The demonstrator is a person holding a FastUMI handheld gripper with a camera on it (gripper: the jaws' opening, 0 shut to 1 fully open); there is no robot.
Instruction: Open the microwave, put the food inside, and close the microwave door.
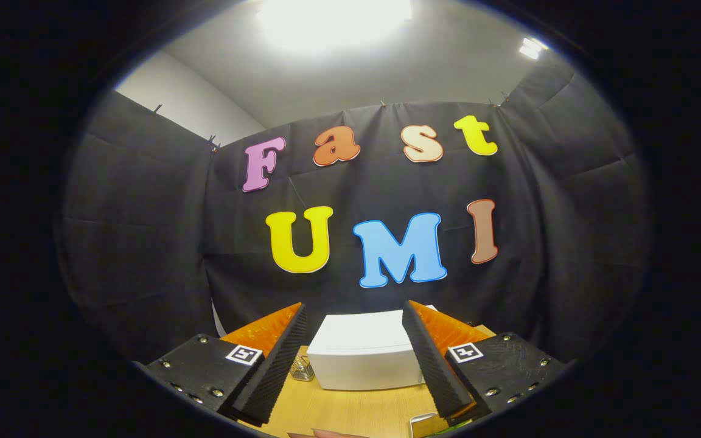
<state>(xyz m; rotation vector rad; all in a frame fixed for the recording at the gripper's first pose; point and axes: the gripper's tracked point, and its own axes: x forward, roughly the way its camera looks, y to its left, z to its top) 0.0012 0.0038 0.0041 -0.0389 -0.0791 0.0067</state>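
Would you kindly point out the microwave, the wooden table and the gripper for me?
microwave (366,350): gripper view, white top face.
wooden table (350,410): gripper view, bare wood before the microwave.
gripper (353,359): gripper view, midway between its open fingers.

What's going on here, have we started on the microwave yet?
Not yet, by the look of it. The hand-held gripper is raised above the wooden table, its fingers spread wide and holding nothing. Beyond and between them sits a white box, presumably the microwave, seen from above, so its door cannot be made out. A small wire object stands by its left corner. Something pale lies near the right finger, too cropped to identify.
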